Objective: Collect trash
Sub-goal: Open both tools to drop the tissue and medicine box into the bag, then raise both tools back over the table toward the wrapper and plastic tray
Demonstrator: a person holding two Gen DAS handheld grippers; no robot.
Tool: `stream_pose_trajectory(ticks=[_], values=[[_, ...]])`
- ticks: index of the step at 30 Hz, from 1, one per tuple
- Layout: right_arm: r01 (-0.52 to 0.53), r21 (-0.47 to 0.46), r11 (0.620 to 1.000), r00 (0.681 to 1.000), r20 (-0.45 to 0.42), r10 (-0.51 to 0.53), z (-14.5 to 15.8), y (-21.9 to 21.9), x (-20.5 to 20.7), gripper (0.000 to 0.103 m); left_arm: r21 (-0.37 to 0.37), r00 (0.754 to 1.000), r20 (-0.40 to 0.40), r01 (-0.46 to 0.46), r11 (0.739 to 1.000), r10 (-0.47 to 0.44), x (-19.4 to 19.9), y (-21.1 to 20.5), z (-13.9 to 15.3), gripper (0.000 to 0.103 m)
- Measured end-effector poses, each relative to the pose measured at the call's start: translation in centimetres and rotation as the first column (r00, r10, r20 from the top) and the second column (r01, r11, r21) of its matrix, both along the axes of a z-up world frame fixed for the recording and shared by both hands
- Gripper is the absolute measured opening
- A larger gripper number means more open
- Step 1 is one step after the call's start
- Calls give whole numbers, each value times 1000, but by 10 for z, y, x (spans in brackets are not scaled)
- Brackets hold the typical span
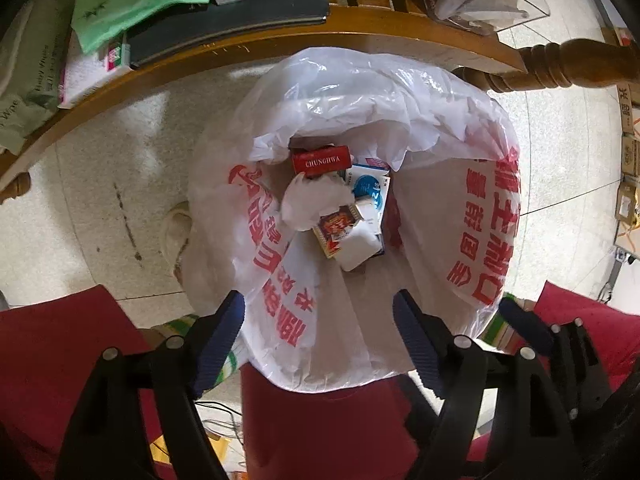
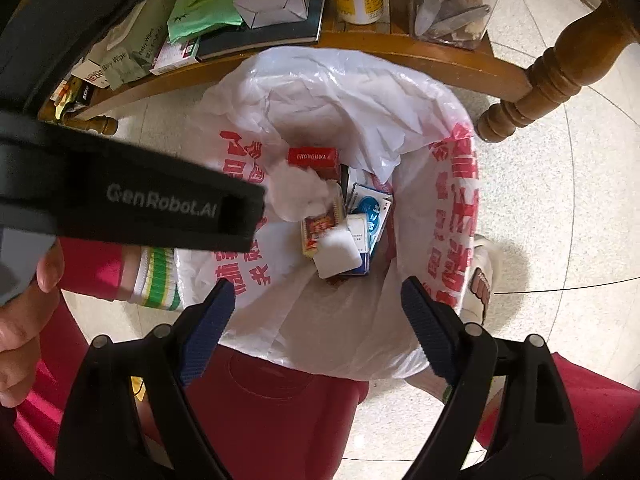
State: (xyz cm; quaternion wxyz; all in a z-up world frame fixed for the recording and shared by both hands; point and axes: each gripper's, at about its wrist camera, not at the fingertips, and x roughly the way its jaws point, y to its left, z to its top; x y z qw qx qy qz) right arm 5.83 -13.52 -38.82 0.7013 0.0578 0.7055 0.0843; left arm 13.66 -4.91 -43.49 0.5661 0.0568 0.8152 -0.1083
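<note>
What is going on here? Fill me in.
A person in red trousers is collecting trash with a handheld gripper in each hand. Both the left gripper and the right gripper hang open and empty over a bin lined with a white plastic bag printed in red. In the bag lie a red Chunghwa box, a crumpled tissue, a blue and white box and other small packets. The bin stands on the floor beside a cluttered wooden table.
</note>
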Motion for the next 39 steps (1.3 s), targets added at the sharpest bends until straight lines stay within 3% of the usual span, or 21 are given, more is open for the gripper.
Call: stream_pose_trajectory(ticks=[4,8,13,17,18,21,23,29,33,39], values=[[2,-2,1000,999,35,-2,20,-11,-6,83,20,996,64,60,998,-62,-6,-3,19,80],[-13,-12,1000,995,101,14,54,-18,-17,83,39,975,159,149,988,-153,-18,-5,52,81],[-54,-53,997,975,213,64,112,-32,-38,84,94,901,310,289,953,-304,-37,-2,110,82],[-59,-69,996,953,292,77,155,-42,-47,85,130,818,419,376,918,-394,-54,0,164,82],[-56,-64,996,947,312,73,167,-44,-48,85,130,796,444,397,909,-411,-59,0,180,84],[-59,-40,997,926,370,70,203,-52,-51,86,93,763,484,442,892,-428,-70,3,216,85],[-82,-40,996,903,419,91,233,-54,-52,86,73,742,501,477,876,-446,-78,4,239,86],[-171,-56,984,807,564,172,321,-52,-52,91,93,620,574,601,794,-536,-97,1,308,87],[-226,-54,973,736,645,207,377,-54,-49,91,125,544,604,657,743,-583,-105,-3,343,89],[-301,-103,948,641,714,281,437,-50,-40,92,141,454,616,740,657,-643,-111,-7,381,89]])
